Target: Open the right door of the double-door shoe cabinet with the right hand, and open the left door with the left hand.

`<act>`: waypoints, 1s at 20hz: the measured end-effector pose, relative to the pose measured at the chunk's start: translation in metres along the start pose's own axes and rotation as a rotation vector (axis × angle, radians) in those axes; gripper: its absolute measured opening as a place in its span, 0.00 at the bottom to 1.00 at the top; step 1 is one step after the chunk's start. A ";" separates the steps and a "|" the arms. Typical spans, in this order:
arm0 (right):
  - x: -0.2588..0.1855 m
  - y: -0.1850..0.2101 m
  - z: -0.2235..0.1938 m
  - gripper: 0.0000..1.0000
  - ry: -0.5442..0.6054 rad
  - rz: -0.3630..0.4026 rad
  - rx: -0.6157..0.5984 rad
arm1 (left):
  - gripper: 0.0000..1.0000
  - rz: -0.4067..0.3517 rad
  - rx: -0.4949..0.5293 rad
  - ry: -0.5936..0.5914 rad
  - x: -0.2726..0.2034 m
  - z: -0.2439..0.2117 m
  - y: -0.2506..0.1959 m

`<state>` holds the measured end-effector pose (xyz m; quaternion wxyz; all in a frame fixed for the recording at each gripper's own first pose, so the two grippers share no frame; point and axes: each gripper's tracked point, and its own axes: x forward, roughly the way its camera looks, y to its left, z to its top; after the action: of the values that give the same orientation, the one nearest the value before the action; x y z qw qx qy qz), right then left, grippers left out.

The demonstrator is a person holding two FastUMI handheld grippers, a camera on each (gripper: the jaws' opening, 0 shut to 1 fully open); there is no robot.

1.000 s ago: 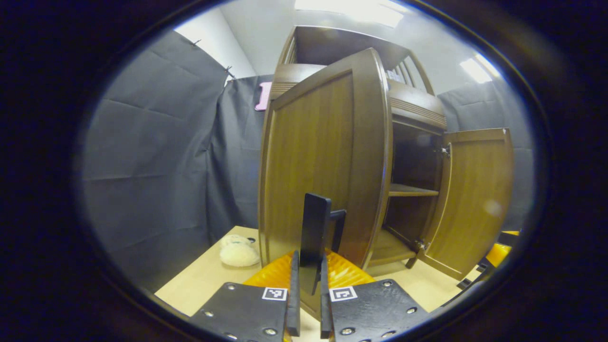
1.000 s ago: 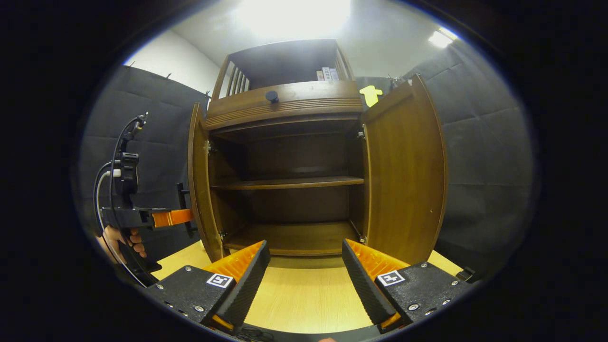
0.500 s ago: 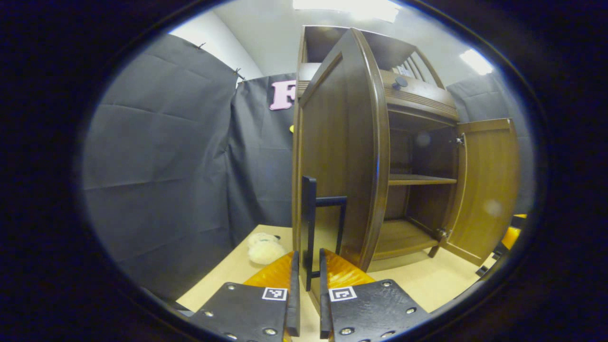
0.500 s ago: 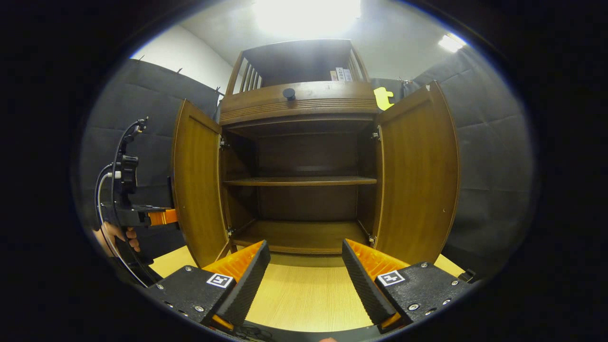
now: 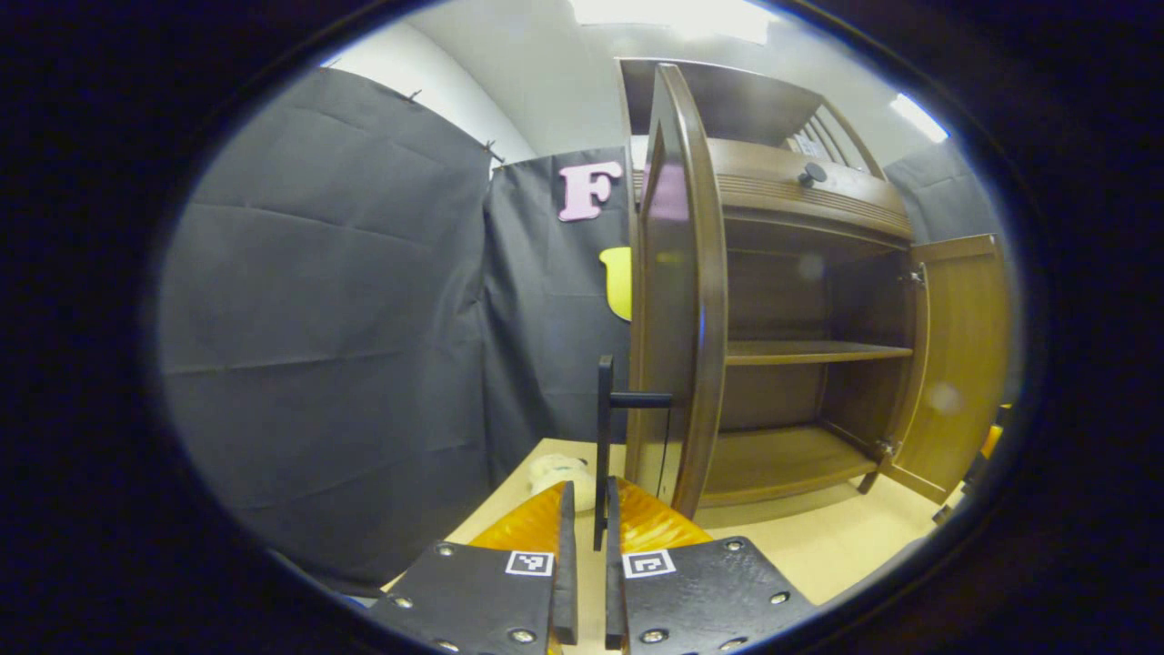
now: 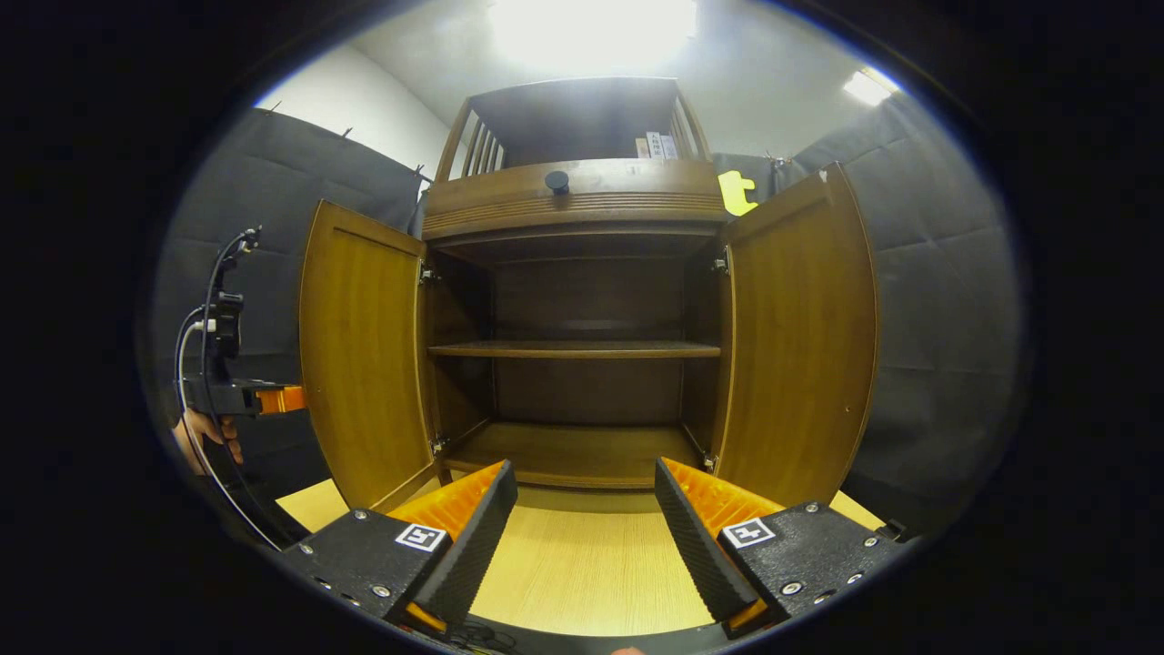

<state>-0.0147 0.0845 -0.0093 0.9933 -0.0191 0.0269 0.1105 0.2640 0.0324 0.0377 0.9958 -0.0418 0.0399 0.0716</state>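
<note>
Fingers of the left gripper (image 5: 583,546) are sitting nearly closed on the black door handle (image 5: 604,446), whose long bar is running upright between them; whether both pads are pressing on it I cannot tell. That handle is standing out from the left door (image 5: 677,300), which is swung wide and showing almost edge-on in the left gripper view, its long axis vertical. Beyond the handle, a pale fluffy thing (image 5: 556,473) is lying on the desk (image 5: 818,546) near the door's foot.

Over in the right gripper view, the right gripper (image 6: 587,532) is hovering above the desk's front part with its fingers spread wide and gripping nothing. Farther off, the shoe cabinet (image 6: 573,337) is standing upright facing the camera, both doors open outward, the right door (image 6: 800,337) angled towards the booth wall. A hand (image 6: 205,437) is holding the left gripper behind the left door's outer edge. Inside, one shelf (image 6: 573,349) is lying level across the cabinet.
</note>
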 end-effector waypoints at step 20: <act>-0.077 -0.080 0.049 0.92 -0.089 -0.040 0.008 | 0.17 -0.061 0.023 -0.145 -0.130 0.041 -0.084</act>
<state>-0.0696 -0.0083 0.0465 0.9956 -0.0108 -0.0173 0.0915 0.1515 -0.0649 0.0964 0.9982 -0.0264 -0.0328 0.0435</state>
